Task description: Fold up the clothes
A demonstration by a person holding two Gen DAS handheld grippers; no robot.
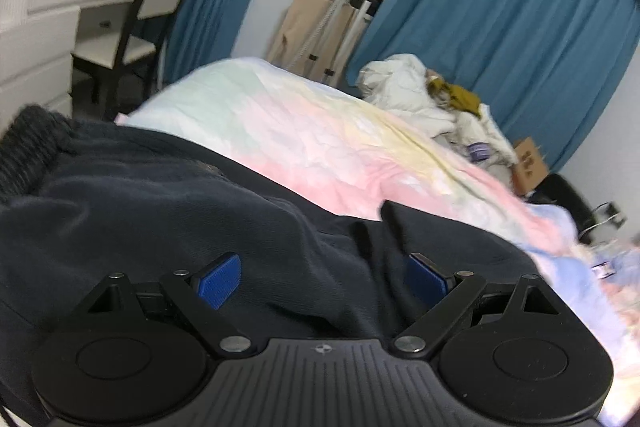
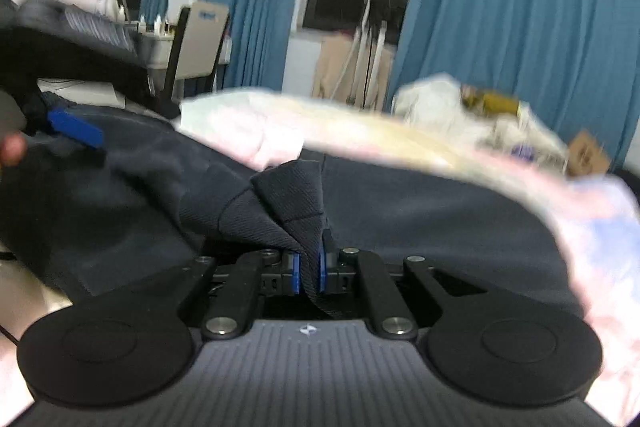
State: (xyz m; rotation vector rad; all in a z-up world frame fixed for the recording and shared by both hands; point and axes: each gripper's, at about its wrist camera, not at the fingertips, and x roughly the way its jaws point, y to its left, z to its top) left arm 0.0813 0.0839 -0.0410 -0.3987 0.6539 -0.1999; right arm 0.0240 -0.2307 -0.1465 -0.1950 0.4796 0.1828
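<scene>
Dark navy garment (image 1: 168, 211) spread over the near part of a bed with a pastel sheet (image 1: 320, 131); its ribbed hem or waistband (image 1: 32, 143) lies toward the bed's near left corner. Left gripper (image 1: 324, 279) hovers just above the cloth with its blue pads (image 1: 222, 279) spread wide and nothing between them. Right gripper (image 2: 309, 273) has its pads pressed together on a bunched fold of the same garment (image 2: 292, 195), the pinched cloth standing up in a small peak.

Step in hand, as a judgement: a fold of the garment, one edge or corner being carried by the right gripper while the left is free. Which fold in the sequence cannot be settled here. The next move appears to call for a second hold by the left gripper, so that the cloth travels flat rather than dragging.

Long axis: seemingly along the bed's near edge, ribbed end pointing left; the far end is out of view, and motion blur limits certainty.

A pile of pale bedding (image 1: 432, 95) sits at the bed's far right corner.
</scene>
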